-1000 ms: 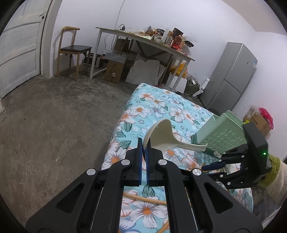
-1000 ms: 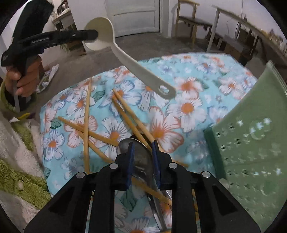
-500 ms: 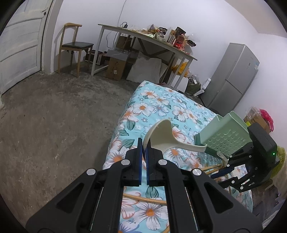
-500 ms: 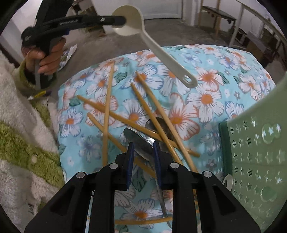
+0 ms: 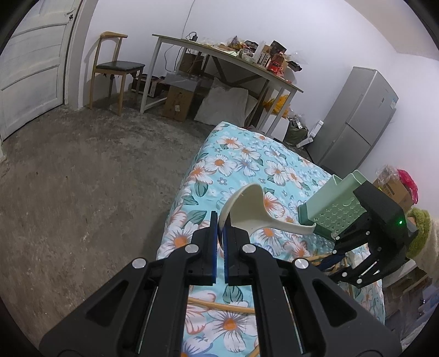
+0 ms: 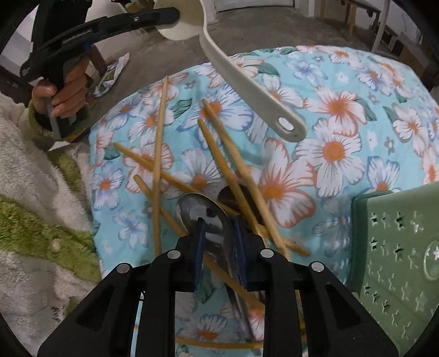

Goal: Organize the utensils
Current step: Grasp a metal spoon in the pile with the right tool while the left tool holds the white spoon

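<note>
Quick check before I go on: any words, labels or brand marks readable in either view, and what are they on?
Embossed word on the left tongs arm: too blurred to read.
Small mark at their grip end: too small to read.
Sticker on the fridge: too small to read.
Boxes on the far table: print unreadable.
Nothing else carries text.

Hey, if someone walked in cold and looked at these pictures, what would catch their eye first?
Probably the cream ladle, held up by its bowl in the shut left gripper above the flowered cloth. Below it lies a crisscross pile of wooden chopsticks, with the right gripper straddling a metal spoon, beside a green basket.
</note>
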Available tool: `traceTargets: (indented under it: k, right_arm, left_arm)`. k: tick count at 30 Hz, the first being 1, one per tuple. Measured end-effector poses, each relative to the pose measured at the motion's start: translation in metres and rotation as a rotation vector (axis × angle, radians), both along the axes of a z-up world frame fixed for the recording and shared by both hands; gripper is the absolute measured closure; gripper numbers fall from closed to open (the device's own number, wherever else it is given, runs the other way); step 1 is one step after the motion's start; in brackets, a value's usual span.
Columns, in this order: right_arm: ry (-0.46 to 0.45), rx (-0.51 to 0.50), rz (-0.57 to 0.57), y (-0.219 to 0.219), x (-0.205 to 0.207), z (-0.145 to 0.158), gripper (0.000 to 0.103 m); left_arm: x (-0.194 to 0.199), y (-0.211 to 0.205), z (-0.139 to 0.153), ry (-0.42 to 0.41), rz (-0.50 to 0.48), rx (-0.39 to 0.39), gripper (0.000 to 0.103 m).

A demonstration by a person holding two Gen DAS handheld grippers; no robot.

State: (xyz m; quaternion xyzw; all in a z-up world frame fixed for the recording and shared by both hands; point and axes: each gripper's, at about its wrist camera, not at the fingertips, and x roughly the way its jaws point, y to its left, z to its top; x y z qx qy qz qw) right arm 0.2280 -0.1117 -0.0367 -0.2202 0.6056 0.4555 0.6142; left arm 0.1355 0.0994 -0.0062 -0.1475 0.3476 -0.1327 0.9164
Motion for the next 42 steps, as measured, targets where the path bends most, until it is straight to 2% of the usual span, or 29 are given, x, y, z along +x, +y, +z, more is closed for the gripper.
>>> traceTargets:
  k: [6,14,23,34,42]
  right_arm:
    - [0.039,-0.006,0.091,0.004,-0.015,0.020,0.080]
    - [-0.025,-0.043,0.170,0.022,-0.037,0.023,0.080]
    - [-0.144,-0.145,0.322,0.052,-0.070,0.024,0.080]
    - [-0.259,-0.190,0.349,0.078,-0.092,0.019,0.082]
    - [-0.273,-0.238,0.408,0.090,-0.134,0.022,0.085]
  left_arm:
    - [-0.001,0.000,-0.003,-0.001,0.006,-0.001,0.101]
    - [-0.004,-0.001,-0.006,0.001,0.005,-0.004,0.100]
    - [-0.010,-0.004,-0.005,-0.007,0.014,-0.008,0.100]
    - [-0.026,-0.003,0.008,-0.032,0.017,-0.020,0.100]
    - [-0.042,0.004,0.016,-0.059,0.036,-0.035,0.099]
